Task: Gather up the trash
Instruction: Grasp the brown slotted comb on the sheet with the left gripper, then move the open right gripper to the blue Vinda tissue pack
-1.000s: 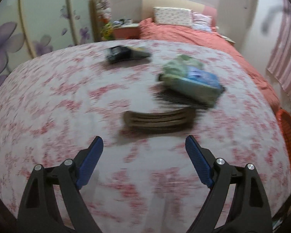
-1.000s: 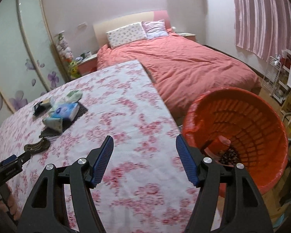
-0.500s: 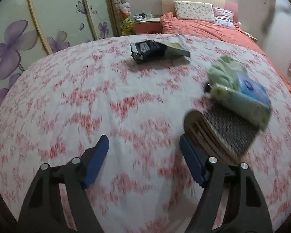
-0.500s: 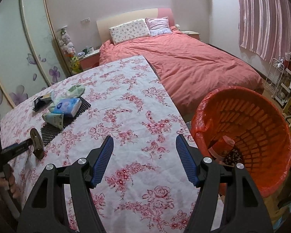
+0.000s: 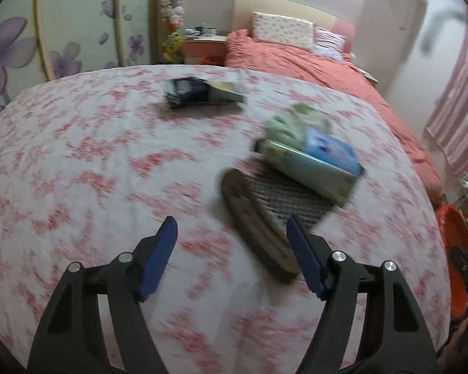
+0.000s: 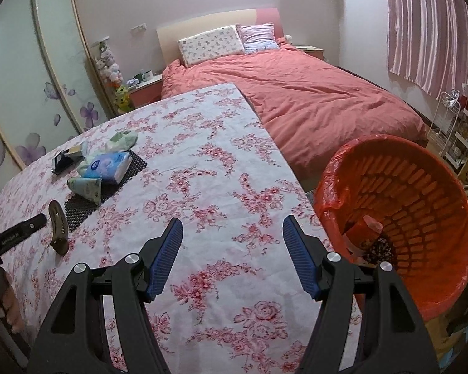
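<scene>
A brown banana peel (image 5: 259,230) lies on the floral tablecloth (image 5: 78,162), just ahead of my left gripper's right finger. My left gripper (image 5: 231,233) is open and empty, low over the cloth. The peel also shows in the right wrist view (image 6: 58,227), with the left gripper's tip (image 6: 18,233) beside it. My right gripper (image 6: 232,233) is open and empty above the table's near right part. An orange trash basket (image 6: 421,187) with a red liner stands off the table's right edge, with some trash at its bottom.
A tissue pack (image 6: 107,163), a green wrapper (image 6: 121,138) and a pale pouch (image 6: 85,187) sit on a black mesh mat (image 6: 128,171). A dark packet (image 5: 190,90) lies farther back. A bed with a red cover (image 6: 312,93) stands behind the table.
My left gripper has swung back to the right and slightly away, so the peel now lies nearer its right finger. The right gripper has barely moved.
</scene>
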The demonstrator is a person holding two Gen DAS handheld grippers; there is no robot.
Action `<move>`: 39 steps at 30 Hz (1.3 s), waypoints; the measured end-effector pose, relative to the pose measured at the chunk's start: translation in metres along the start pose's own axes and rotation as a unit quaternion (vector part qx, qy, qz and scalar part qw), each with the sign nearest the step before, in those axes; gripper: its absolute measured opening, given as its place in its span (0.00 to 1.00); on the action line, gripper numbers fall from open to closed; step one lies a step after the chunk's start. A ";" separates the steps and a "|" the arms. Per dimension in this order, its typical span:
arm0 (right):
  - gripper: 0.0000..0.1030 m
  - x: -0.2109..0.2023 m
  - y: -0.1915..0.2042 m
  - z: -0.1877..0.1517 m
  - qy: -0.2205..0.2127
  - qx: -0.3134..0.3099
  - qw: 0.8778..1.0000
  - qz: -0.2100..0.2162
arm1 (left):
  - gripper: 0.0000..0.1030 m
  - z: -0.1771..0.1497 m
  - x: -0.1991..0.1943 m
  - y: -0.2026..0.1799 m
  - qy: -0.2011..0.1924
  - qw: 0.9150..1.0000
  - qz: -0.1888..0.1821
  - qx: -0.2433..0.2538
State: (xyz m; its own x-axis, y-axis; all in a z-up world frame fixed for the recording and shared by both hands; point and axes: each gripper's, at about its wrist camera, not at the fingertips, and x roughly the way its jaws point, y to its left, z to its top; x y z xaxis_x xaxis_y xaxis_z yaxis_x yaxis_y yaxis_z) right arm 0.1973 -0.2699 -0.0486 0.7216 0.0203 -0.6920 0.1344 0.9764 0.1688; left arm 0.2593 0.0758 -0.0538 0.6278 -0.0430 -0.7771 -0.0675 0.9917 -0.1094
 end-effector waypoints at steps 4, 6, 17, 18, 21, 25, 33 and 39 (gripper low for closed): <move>0.65 -0.001 0.001 -0.001 0.002 -0.002 1.000 -0.001 | 0.71 -0.007 0.012 -0.020 0.019 1.000 0.010 0.016; 0.65 -0.002 0.000 -0.002 0.002 0.000 1.000 -0.002 | 0.70 -0.010 0.020 -0.023 0.030 0.999 0.025 0.018; 0.65 0.000 -0.002 -0.002 0.007 0.002 1.000 0.001 | 0.45 0.003 0.030 0.017 0.022 0.998 0.052 -0.009; 0.65 0.001 -0.001 -0.002 0.008 0.002 1.000 0.002 | 0.45 0.004 0.031 0.017 0.020 0.999 0.048 -0.008; 0.65 0.004 0.003 -0.003 0.012 -0.004 1.000 0.003 | 0.45 0.007 0.035 0.011 0.016 0.999 0.042 0.008; 0.65 0.006 0.007 -0.004 0.015 -0.009 1.000 0.001 | 0.44 0.010 0.041 0.000 0.009 0.998 0.047 0.040; 0.65 0.014 0.028 -0.001 0.022 -0.022 0.999 0.013 | 0.37 0.013 0.036 0.035 0.010 0.998 0.067 0.018; 0.65 0.029 0.063 0.006 0.031 -0.045 0.998 0.031 | 0.39 0.015 0.032 0.080 0.002 0.996 0.089 -0.020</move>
State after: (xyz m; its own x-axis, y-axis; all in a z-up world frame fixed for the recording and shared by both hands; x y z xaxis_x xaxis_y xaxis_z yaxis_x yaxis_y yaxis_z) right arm 0.2308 -0.2087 -0.0543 0.6835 0.0911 -0.7243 0.0273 0.9883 0.1501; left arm 0.2854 0.1557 -0.0785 0.6006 0.1326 -0.7885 -0.2079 0.9781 0.0060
